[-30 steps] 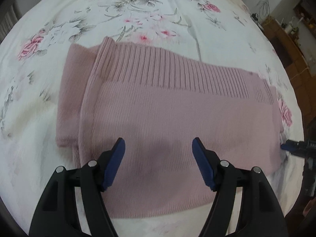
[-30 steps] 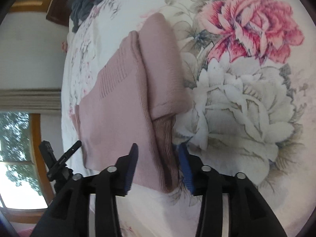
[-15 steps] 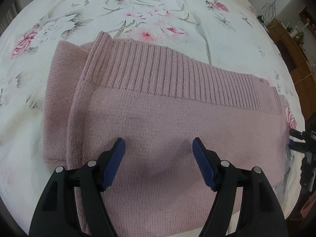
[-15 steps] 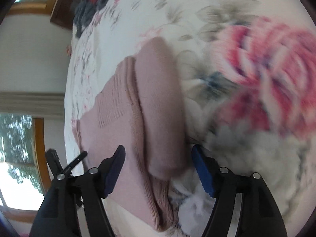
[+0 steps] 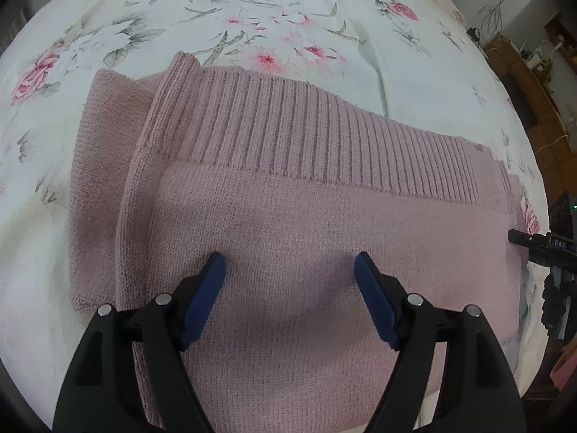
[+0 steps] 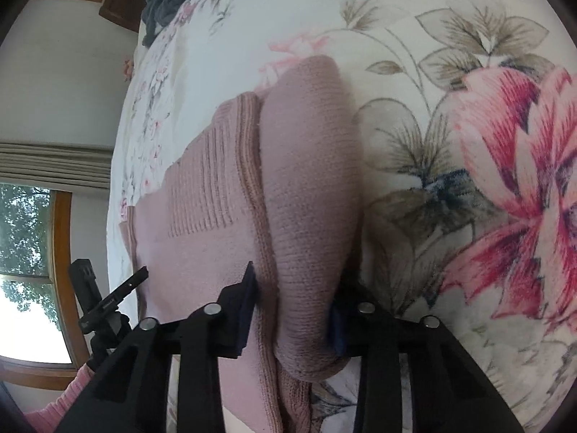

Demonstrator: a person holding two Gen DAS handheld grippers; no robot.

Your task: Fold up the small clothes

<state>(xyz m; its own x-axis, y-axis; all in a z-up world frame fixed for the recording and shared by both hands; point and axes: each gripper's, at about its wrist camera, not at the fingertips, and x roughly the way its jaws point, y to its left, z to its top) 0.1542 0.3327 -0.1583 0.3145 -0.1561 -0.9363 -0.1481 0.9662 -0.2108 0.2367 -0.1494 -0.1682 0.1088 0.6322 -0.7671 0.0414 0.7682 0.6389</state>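
Jaws: left gripper (image 5: 290, 270) apart above pink sweater (image 5: 306, 195); right gripper (image 6: 294, 299) clamped on sleeve fold (image 6: 306, 216) at 6 o'clock

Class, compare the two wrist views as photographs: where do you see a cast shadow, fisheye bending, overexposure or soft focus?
Left wrist view: a soft shadow falls on the pink sweater between the open left gripper fingers; the bed sheet bulges with fisheye curvature. Right wrist view: the window is blown out white, and the printed flower looks slightly soft.
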